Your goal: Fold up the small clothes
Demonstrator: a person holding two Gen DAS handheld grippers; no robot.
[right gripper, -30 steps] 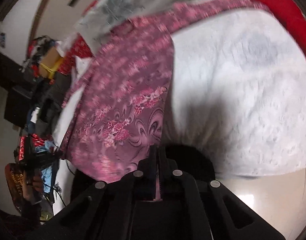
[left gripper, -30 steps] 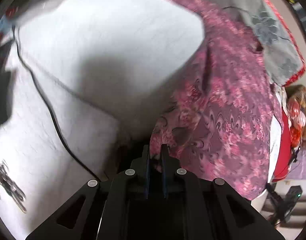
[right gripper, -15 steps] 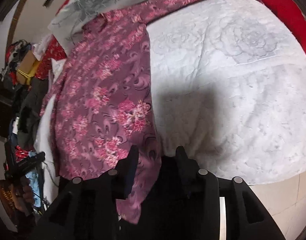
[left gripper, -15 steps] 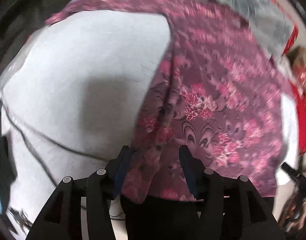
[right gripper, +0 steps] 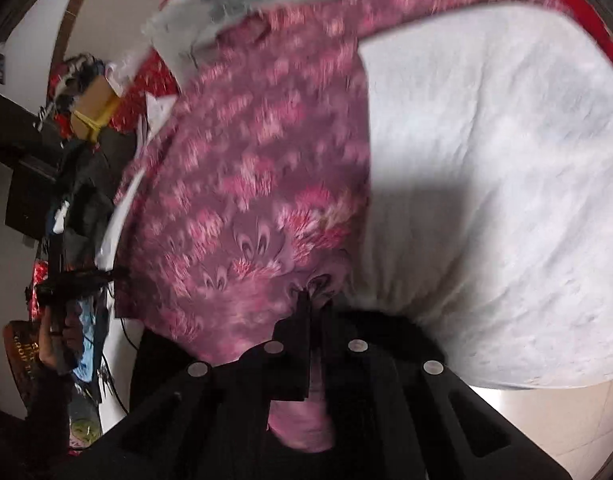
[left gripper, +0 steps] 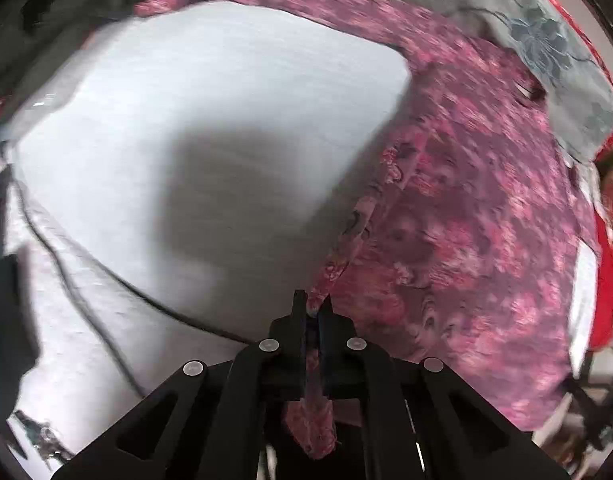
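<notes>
A pink and purple floral garment [left gripper: 466, 220] lies spread on a white bedsheet [left gripper: 206, 120], filling the right half of the left wrist view. My left gripper [left gripper: 313, 304] is shut on the garment's near edge, and a fold of cloth hangs down between its fingers. In the right wrist view the same garment [right gripper: 258, 184] covers the left half of the bedsheet [right gripper: 486, 180]. My right gripper [right gripper: 315, 300] is shut on another part of the garment's near hem, with cloth bunched between its fingers. Both views are blurred.
A grey floral pillow [left gripper: 546, 40] lies beyond the garment, with red fabric [left gripper: 604, 272] at the bed's right side. A black cable [left gripper: 86, 300] and keys [left gripper: 42, 438] lie on the sheet at the left. Cluttered shelves and a cardboard box [right gripper: 92, 110] stand left of the bed.
Half a second ago both grippers were open around the garment's edge. Both have now shut on the cloth, and the views have shifted with motion blur.
</notes>
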